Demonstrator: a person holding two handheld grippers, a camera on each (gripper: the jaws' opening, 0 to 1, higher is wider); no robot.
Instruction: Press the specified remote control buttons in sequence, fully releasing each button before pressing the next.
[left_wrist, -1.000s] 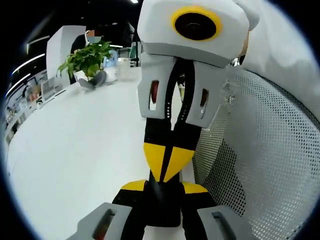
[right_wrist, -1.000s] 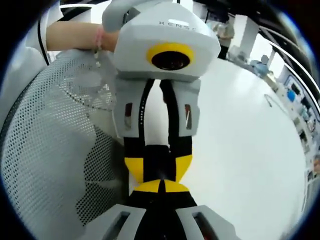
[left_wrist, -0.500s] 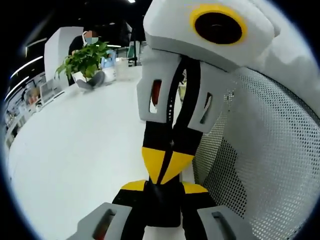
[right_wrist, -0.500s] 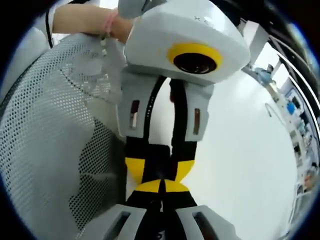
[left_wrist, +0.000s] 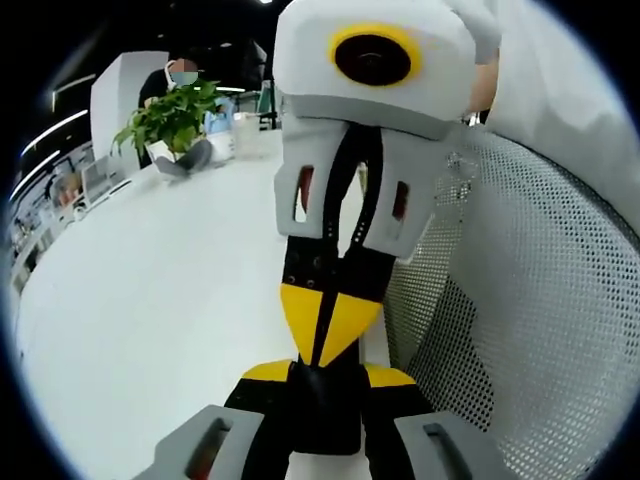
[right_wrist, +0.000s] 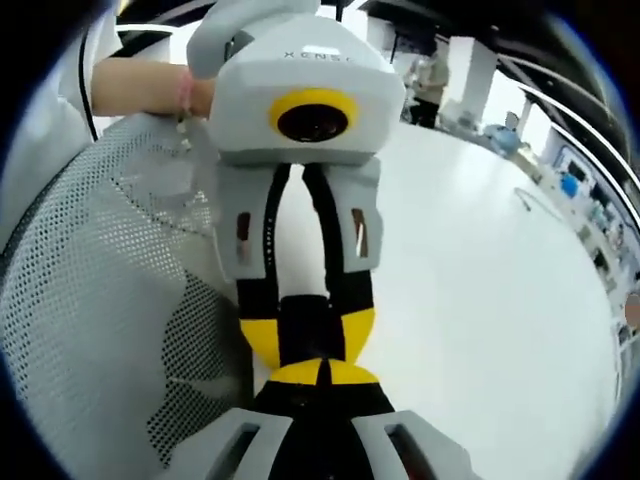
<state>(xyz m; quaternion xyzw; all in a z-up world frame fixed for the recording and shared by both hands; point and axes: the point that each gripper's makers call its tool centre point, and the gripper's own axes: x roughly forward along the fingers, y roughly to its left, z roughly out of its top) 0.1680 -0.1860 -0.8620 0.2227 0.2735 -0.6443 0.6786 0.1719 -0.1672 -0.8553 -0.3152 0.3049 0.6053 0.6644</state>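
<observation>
We see the left tool (left_wrist: 322, 385) rising from the bottom of the left gripper view with its yellow-tipped jaws drawn together, and the right tool (left_wrist: 324, 335) coming down from above, jaws likewise together, so that the two meet tip to tip. In the right gripper view the right tool (right_wrist: 322, 385) sits closed at the bottom and the left tool (right_wrist: 308, 340) points down onto it, tips touching. Both hang over the edge of a white bench (left_wrist: 150, 300), just beside the white mesh back of a chair (left_wrist: 520, 300). A hand (right_wrist: 150, 85) with a pink wristband grips the left tool. A potted plant (left_wrist: 175, 115) stands at the far end of the bench. We cannot tell where the remote control lies.
</observation>
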